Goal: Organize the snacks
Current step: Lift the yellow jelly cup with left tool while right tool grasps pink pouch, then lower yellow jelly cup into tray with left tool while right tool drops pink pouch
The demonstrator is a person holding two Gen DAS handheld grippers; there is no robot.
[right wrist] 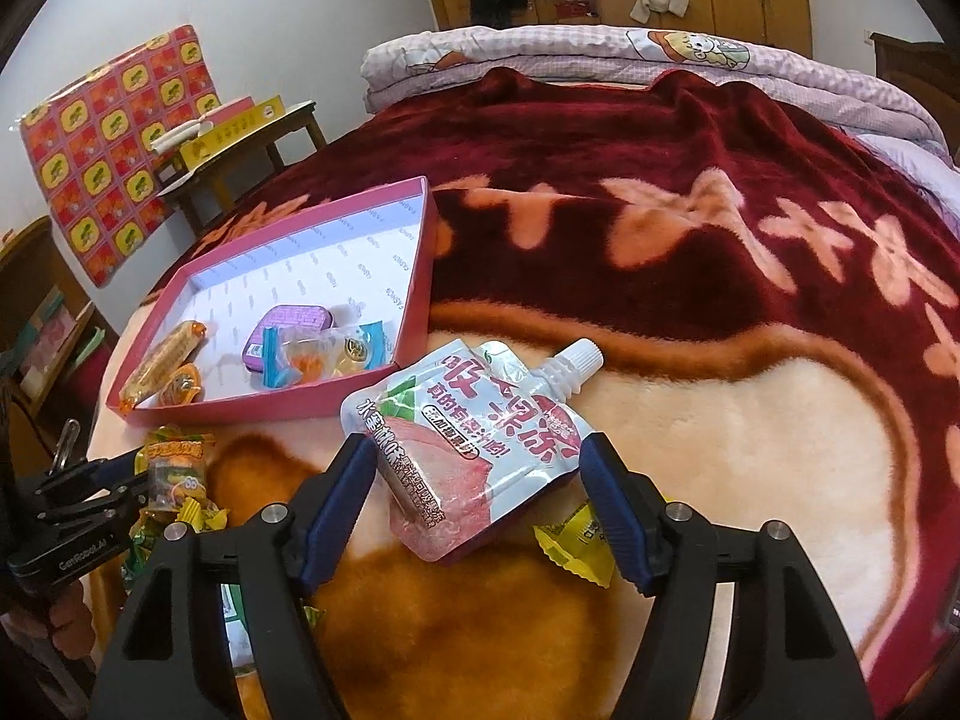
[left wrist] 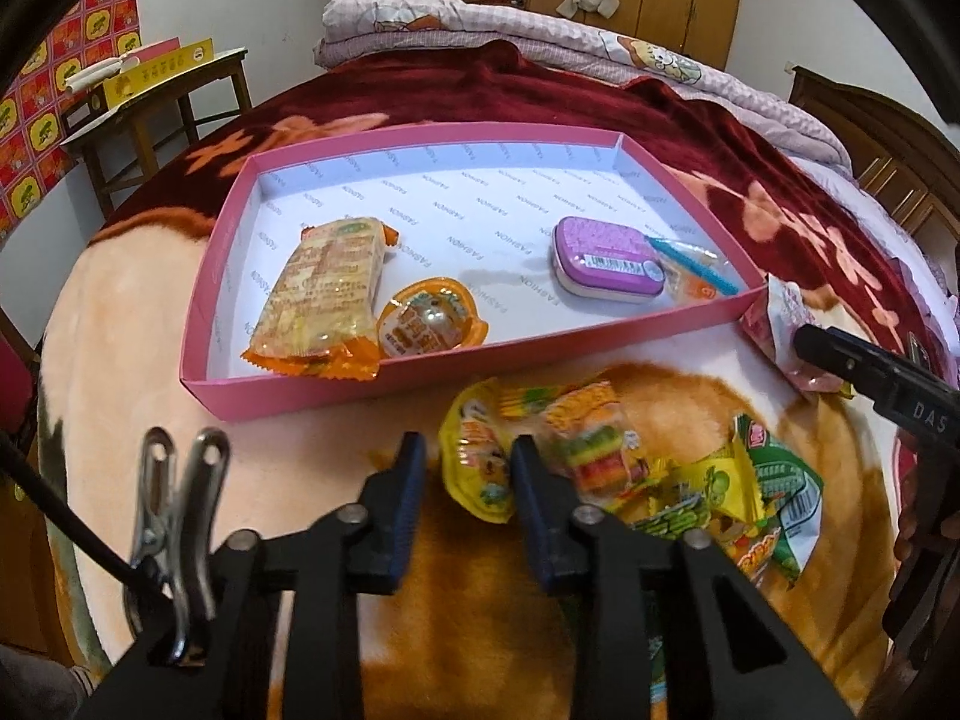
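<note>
A bed under a plush blanket [right wrist: 690, 228], dark red with peach flowers up top, cream and orange lower down. On it, left of centre, sits a pink tray [left wrist: 288, 399]; below it a heap of snack packets [left wrist: 630, 480]; centre frame lies a jelly pouch [right wrist: 480, 444]; top, a folded quilt [right wrist: 600, 54].
</note>
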